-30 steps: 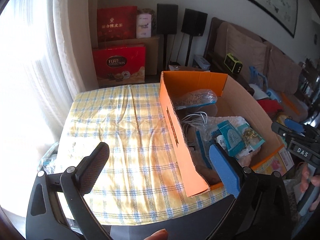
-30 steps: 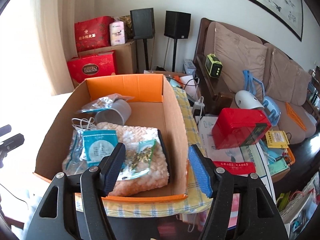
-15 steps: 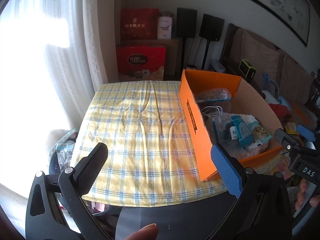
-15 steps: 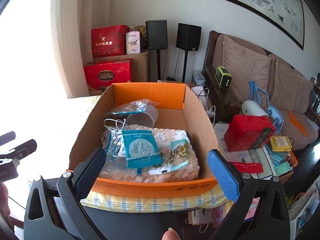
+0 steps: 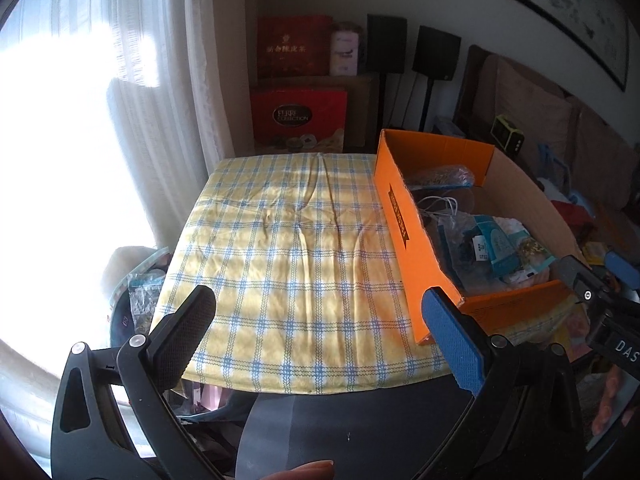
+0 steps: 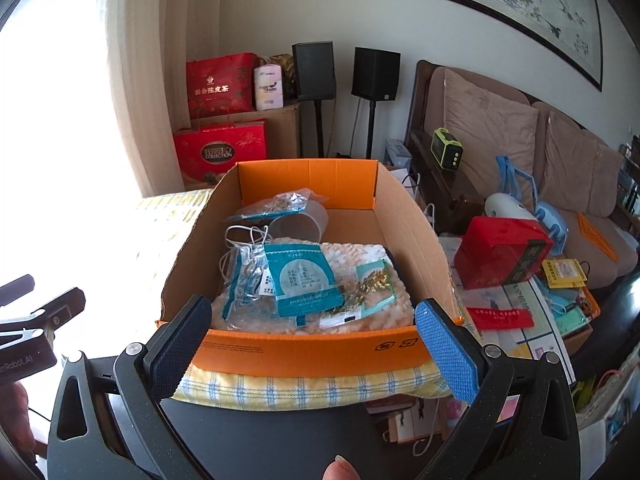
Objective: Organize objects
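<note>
Left wrist view: left claw [image 5: 320, 328] spread wide, nothing between its pads, over the checked cloth on the worktop [image 5: 288, 248]. Orange cardboard box [image 5: 404, 240] sits at the cloth's right edge; contents partly shadowed, probably bags and a white cable.

Right wrist view: right claw [image 6: 316, 344] wide, empty, before the box [image 6: 312, 350]. Inside: teal packet [image 6: 300, 276] on a fluffy peach cloth [image 6: 360, 260], white cable [image 6: 244, 240], grey cup [image 6: 300, 224] on its side, clear bag [image 6: 276, 204].
</note>
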A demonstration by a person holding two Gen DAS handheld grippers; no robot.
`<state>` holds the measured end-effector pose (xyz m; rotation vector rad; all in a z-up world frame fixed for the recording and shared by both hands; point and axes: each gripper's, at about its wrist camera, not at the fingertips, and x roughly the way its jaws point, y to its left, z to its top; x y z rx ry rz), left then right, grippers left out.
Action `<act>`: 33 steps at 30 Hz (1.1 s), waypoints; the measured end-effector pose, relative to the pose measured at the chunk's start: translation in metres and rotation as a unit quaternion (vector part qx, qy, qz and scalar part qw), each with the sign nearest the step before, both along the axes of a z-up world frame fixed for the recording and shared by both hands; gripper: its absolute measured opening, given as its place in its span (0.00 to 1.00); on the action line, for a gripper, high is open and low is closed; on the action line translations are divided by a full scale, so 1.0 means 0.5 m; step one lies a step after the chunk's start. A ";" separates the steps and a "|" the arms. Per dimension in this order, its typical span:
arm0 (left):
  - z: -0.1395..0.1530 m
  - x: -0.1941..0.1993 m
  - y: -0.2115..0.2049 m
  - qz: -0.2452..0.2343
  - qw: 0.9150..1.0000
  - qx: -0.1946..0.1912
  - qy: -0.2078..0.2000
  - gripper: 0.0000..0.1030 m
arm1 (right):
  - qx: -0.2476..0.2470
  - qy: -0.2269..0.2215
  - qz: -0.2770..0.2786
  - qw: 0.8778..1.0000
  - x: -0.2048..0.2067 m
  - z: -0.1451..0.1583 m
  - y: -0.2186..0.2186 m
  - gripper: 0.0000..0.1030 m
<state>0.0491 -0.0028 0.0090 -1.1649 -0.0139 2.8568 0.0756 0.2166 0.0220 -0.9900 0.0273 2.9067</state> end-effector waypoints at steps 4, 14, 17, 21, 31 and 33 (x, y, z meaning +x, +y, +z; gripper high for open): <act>0.002 0.004 -0.002 0.001 1.000 0.003 0.000 1.00 | -0.006 -0.001 -0.004 1.000 0.004 -0.001 0.007 1.00; 0.011 0.014 0.008 -0.002 1.000 -0.005 0.009 1.00 | 0.000 0.002 -0.006 1.000 0.008 -0.002 0.005 1.00; 0.011 0.014 0.008 0.000 1.000 -0.004 0.008 1.00 | -0.002 0.001 -0.007 1.000 0.008 -0.002 0.007 1.00; 0.008 0.011 0.005 0.007 1.000 -0.005 0.005 1.00 | -0.002 0.001 -0.007 1.000 0.007 -0.003 0.009 1.00; 0.010 0.013 -0.002 0.011 1.000 -0.002 0.008 1.00 | -0.003 -0.001 -0.007 1.000 0.006 -0.004 0.011 1.00; 0.011 0.013 -0.002 0.011 1.000 -0.004 0.007 1.00 | -0.003 0.001 -0.006 1.000 0.007 -0.003 0.009 1.00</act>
